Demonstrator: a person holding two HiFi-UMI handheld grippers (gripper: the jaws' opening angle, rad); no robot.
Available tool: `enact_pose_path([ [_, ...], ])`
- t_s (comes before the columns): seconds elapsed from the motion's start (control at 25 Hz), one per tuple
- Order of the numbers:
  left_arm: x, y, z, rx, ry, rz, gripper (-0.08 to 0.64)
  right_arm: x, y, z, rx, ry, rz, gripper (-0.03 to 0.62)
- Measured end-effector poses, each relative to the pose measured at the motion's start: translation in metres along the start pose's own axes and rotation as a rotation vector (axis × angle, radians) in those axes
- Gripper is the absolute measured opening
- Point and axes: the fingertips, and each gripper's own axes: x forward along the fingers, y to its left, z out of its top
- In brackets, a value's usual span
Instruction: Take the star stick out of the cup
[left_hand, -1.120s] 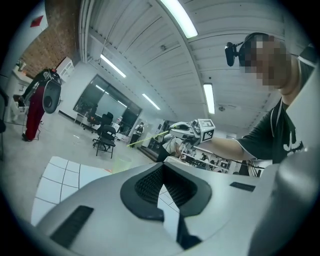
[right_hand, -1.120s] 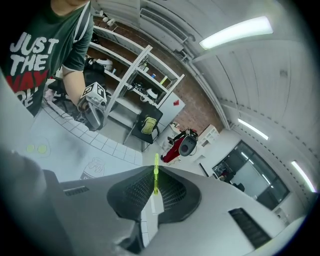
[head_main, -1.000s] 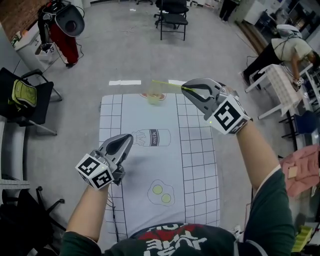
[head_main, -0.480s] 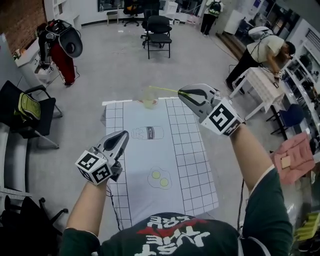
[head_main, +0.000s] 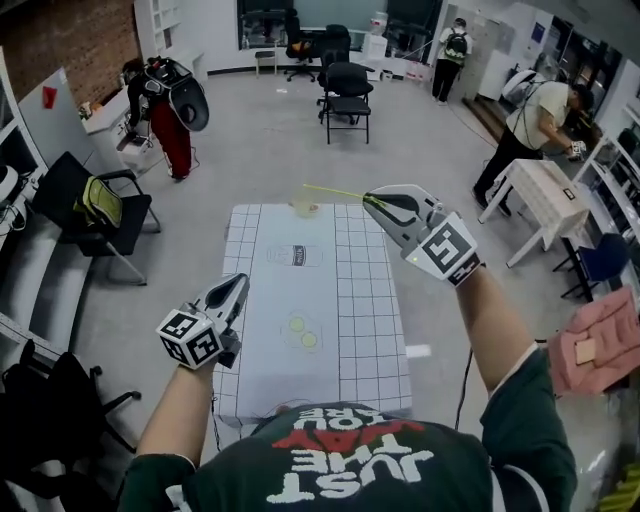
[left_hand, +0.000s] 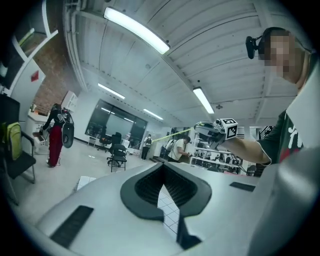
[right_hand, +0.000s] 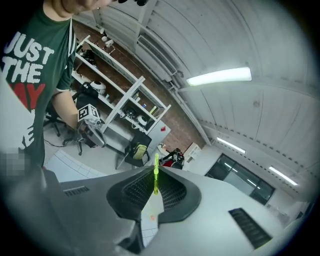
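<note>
Star stick — in right tongs, left tongs closed

The person wears a dark green T-shirt with white and red letters. The left gripper and the right gripper are light grey, with black ribbed fingers and a black-and-white marker cube each.

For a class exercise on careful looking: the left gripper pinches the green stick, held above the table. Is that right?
No: the right gripper pinches the green stick, held above the table; the right gripper view shows it between those jaws.
</note>
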Motion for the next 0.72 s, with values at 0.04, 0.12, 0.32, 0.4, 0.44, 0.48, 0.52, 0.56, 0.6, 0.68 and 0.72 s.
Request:
enact_pose_path([
  [0.04, -0.007, -0.012, -0.003, -0.004, 0.000, 0.018, 0.008, -0.014, 0.003, 0.003, 0.008, -0.013, 0.002, 0.043],
  [0.12, -0.021, -0.033, -0.011, -0.010, 0.005, 0.049, 0.008, -0.041, 0.010, 0.006, 0.021, -0.034, 0.007, 0.043],
  [0.32, -0.045, -0.069, -0.037, -0.019, 0.034, 0.107, 0.009, -0.093, 0.030, 0.008, 0.057, -0.088, 0.022, 0.043],
  [0.4, -0.051, -0.078, -0.047, -0.021, 0.050, 0.119, 0.008, -0.108, 0.039, 0.007, 0.080, -0.107, 0.030, 0.043],
  [0.44, -0.054, -0.081, -0.052, -0.021, 0.061, 0.122, 0.008, -0.115, 0.044, 0.006, 0.095, -0.114, 0.033, 0.043],
  [0.48, -0.057, -0.084, -0.058, -0.019, 0.073, 0.122, 0.008, -0.122, 0.049, 0.004, 0.111, -0.117, 0.032, 0.043],
  [0.52, -0.060, -0.087, -0.063, -0.013, 0.082, 0.120, 0.008, -0.128, 0.053, 0.003, 0.126, -0.114, 0.026, 0.043],
  [0.56, -0.063, -0.089, -0.068, -0.007, 0.089, 0.116, 0.008, -0.134, 0.058, 0.001, 0.142, -0.108, 0.016, 0.043],
  [0.6, -0.067, -0.090, -0.073, -0.006, 0.092, 0.113, 0.008, -0.139, 0.064, 0.000, 0.162, -0.106, 0.010, 0.043],
  [0.68, -0.075, -0.086, -0.081, -0.020, 0.094, 0.106, 0.008, -0.145, 0.080, 0.002, 0.210, -0.115, 0.015, 0.043],
  [0.72, -0.076, -0.081, -0.084, -0.031, 0.098, 0.101, 0.008, -0.144, 0.086, 0.002, 0.238, -0.120, 0.020, 0.043],
])
